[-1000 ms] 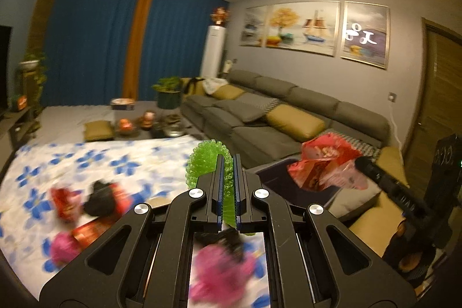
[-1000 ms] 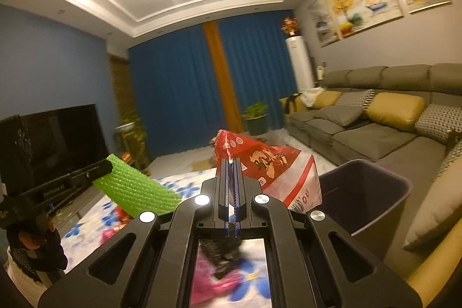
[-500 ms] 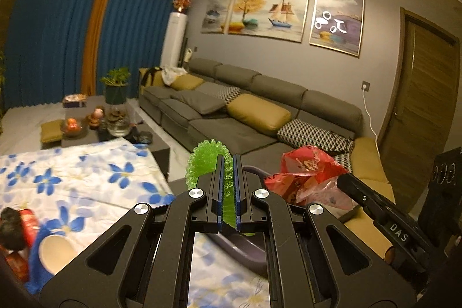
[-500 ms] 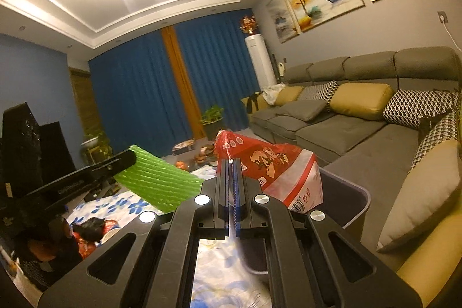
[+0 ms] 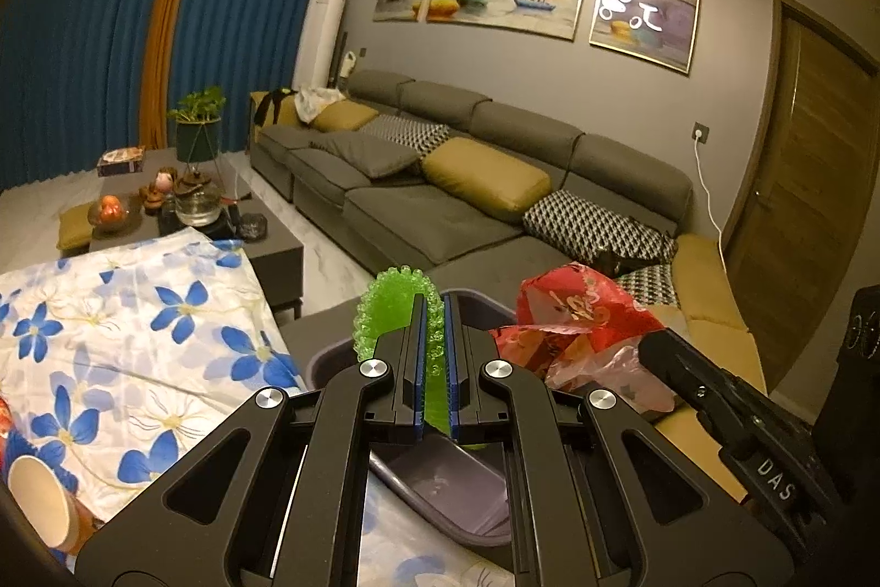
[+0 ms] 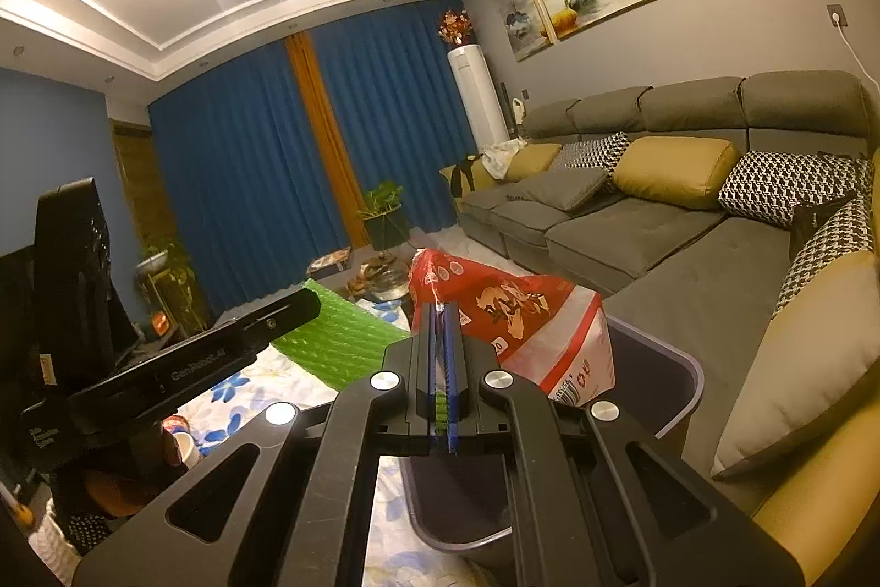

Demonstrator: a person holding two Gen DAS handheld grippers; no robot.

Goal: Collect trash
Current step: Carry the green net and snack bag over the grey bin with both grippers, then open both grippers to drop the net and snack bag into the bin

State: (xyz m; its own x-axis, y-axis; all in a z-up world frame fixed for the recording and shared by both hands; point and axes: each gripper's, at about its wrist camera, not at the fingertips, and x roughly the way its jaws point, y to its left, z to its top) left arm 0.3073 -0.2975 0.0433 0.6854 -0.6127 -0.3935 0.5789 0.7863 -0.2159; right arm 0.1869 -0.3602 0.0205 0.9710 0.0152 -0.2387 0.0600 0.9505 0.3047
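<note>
Left wrist: green wrap (image 5: 393, 312) above bin rim (image 5: 330, 356), sofa (image 5: 467, 213) beyond

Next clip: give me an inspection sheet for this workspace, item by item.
Surface: floral cloth over the table.
Job's things: green foam net in left claw; red bag in right claw; both above the grey bin.
Clutter: paper cup at the cloth's edge.
Grippers: both shut on their trash.
Cables: white cord hanging from the wall socket.
Surroundings: grey sofa, blue curtains, coffee table.
</note>
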